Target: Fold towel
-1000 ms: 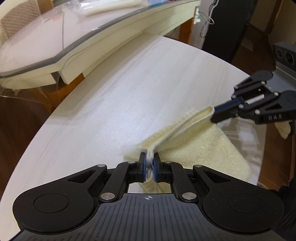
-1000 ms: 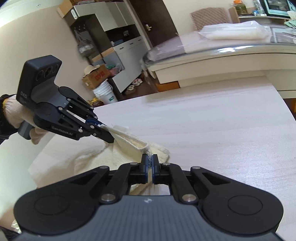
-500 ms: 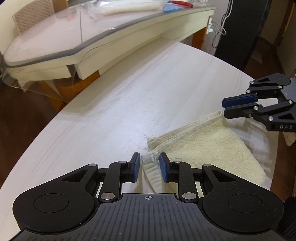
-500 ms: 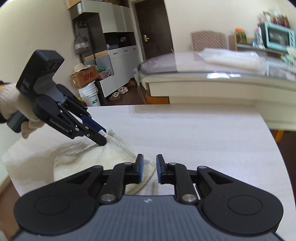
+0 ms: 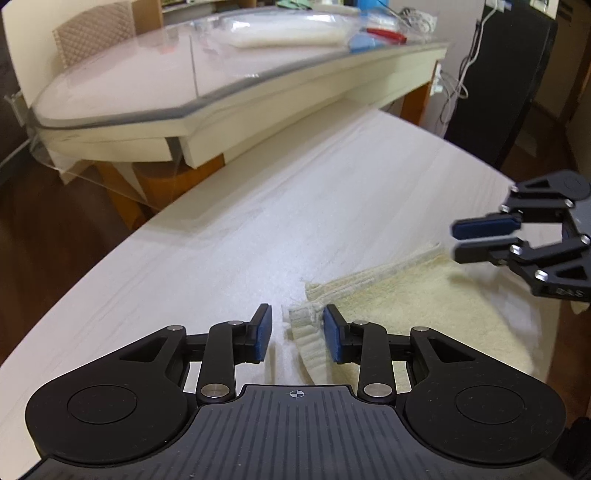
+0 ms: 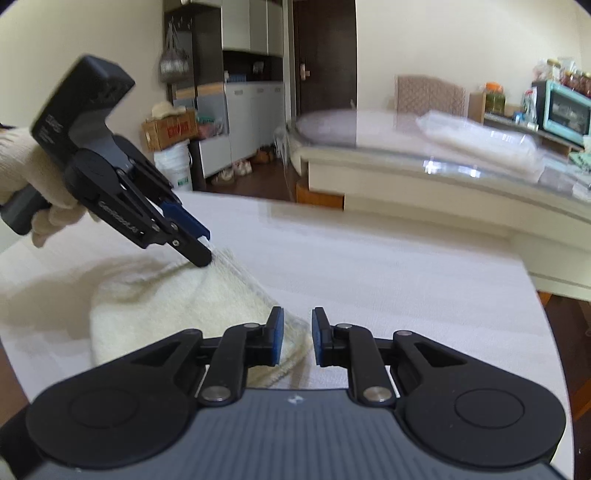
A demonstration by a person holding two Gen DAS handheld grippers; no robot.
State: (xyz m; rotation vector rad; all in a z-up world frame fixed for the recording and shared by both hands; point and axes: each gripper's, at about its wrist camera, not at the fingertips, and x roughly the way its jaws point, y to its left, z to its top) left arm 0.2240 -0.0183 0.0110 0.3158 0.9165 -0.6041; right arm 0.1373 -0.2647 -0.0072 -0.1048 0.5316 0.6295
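Towel (image 5: 424, 306) lying doubled on white table (image 5: 221, 258), soft, limp, light; left gripper (image 5: 297, 332) and right gripper (image 6: 296, 338) both gaping, gripping nothing, flanking its hemmed corners — likely best pinch points

The cream terry towel (image 5: 406, 306) lies folded flat on the pale table (image 5: 221, 258), hemmed corners stacked.

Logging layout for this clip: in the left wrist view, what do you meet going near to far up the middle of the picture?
Left gripper, jaws open → towel corner lying between them → bare white table → glass-topped table → chair at the far left.
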